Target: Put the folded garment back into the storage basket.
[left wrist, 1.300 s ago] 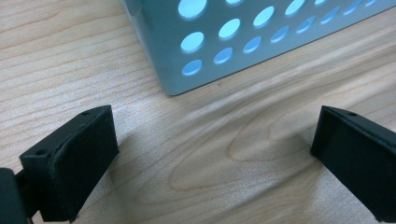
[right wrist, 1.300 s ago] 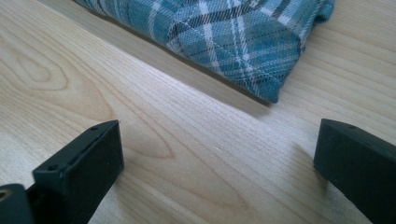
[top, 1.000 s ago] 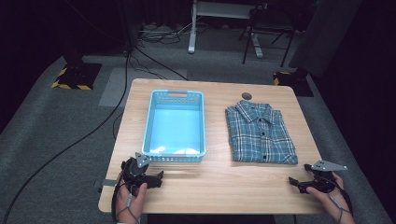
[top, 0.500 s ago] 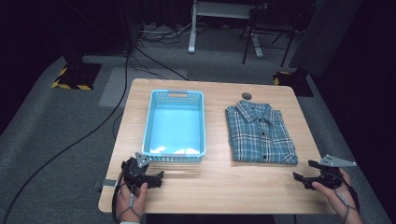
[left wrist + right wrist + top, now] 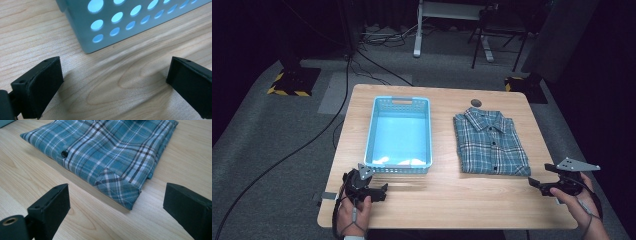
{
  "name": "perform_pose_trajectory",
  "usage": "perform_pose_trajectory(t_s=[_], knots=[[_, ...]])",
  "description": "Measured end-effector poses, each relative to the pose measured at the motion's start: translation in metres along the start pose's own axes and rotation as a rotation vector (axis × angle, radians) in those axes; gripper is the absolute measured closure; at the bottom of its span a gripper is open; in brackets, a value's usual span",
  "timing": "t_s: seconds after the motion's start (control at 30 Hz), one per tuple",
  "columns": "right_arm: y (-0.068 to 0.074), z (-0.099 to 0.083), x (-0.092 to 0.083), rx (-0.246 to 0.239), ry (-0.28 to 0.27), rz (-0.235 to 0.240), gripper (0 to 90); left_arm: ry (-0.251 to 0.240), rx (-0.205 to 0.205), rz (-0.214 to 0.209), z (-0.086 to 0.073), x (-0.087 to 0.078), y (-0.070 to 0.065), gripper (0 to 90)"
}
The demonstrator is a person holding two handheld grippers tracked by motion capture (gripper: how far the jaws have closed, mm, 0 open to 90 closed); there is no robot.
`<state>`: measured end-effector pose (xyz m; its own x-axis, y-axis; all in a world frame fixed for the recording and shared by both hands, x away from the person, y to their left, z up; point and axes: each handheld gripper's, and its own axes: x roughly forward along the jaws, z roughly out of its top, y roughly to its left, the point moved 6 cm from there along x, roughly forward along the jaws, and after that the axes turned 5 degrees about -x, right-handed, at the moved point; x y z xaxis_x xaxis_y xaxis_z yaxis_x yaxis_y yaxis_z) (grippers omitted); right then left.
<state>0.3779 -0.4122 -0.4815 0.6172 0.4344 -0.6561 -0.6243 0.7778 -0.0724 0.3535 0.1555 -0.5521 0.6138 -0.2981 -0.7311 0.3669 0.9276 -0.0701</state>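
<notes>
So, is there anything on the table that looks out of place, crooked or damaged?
Nothing stands out. The folded plaid shirt lies flat and neat beside the blue basket, which stands upright and square on the table. The left gripper and the right gripper are both open and hold nothing.
</notes>
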Motion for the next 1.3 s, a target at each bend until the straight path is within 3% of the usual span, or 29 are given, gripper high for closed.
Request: perform_pose_trajectory(t_s=[0.7, 0.93, 1.3], knots=[[-0.003, 0.041, -0.007, -0.066, -0.020, -0.001, 6.9, 0.003, 0.001, 0.000, 0.001, 0.000, 0.000, 0.2], [-0.005, 0.053, -0.009, -0.061, -0.052, -0.001, 7.0, 0.002, 0.000, 0.000, 0.001, 0.001, 0.000, 0.2], [-0.009, 0.073, -0.005, -0.111, -0.025, 0.000, 6.8, 0.003, 0.001, 0.000, 0.001, 0.000, 0.000, 0.2]])
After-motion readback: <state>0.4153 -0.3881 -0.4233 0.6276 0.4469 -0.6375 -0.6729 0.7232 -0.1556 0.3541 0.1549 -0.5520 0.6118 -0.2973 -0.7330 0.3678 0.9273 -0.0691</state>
